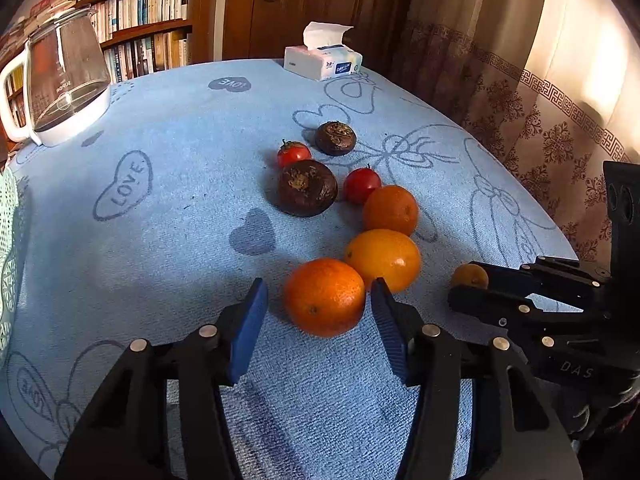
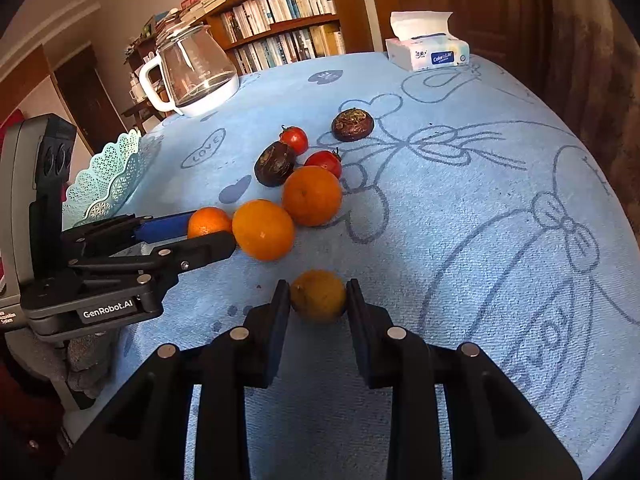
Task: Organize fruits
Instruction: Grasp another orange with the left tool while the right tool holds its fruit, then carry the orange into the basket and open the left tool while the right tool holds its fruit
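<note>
basket (image 2: 105, 178): mint lattice thing at the far left edge of the table, nothing visible in it from here. probably where the fruit is meant to go.
left gripper (image 1: 319, 312): low over the blue love-print cloth (image 1: 160, 220), fingers pointing forward and about level, blue pads either side of the nearest orange (image 1: 325, 297). right pad looks like it's touching the peel, left pad has a clear gap, so the claw is partly open and hasn't got it yet.
orange row: two more oranges, the middle orange (image 1: 384, 259) and the far orange (image 1: 391, 209), run away from the near one in a line, each touching the next.
behind them: two cherry tomatoes (image 1: 362, 185) and two dark wrinkly round fruits (image 1: 307, 187), can't say what kind.
right gripper (image 2: 318, 300): also low and level, dark pads pressed on both sides of a small dull yellow-orange citrus (image 2: 318, 295) sitting apart from the row. looks clamped on it, though it's sitting on the cloth, not lifted.
what could go wrong (left): closing from one side could shove the near orange into its neighbour and roll the whole line.
what could go wrong (right): round fruit held near the fingertips could pop out on the lift.
what could go wrong (both): the two grippers are close, so they could clip each other heading for the basket.
</note>
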`<action>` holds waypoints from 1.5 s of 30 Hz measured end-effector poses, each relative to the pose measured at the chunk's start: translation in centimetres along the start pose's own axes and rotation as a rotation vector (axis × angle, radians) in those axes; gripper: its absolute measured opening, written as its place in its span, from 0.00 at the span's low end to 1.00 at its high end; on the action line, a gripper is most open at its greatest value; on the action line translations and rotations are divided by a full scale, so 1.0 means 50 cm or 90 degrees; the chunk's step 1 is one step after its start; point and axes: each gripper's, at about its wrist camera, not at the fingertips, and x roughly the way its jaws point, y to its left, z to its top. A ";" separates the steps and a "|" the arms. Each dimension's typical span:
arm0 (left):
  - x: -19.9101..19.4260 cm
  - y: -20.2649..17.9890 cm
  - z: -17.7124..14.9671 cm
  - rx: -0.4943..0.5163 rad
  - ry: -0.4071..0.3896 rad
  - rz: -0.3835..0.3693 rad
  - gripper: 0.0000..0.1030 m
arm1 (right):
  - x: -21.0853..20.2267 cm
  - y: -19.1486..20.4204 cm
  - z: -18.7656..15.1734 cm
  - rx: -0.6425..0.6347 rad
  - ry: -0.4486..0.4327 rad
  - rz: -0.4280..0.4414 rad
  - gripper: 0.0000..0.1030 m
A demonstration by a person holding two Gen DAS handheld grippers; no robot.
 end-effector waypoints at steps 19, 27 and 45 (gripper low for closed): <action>-0.025 -0.012 -0.010 0.019 -0.025 0.079 0.39 | 0.001 -0.002 0.002 0.007 -0.005 -0.006 0.28; -0.051 0.012 -0.008 -0.002 -0.054 0.141 0.39 | -0.002 -0.002 0.004 0.013 -0.010 -0.011 0.28; -0.110 0.078 -0.007 -0.043 -0.094 0.217 0.39 | -0.004 0.033 0.018 0.009 -0.024 -0.001 0.28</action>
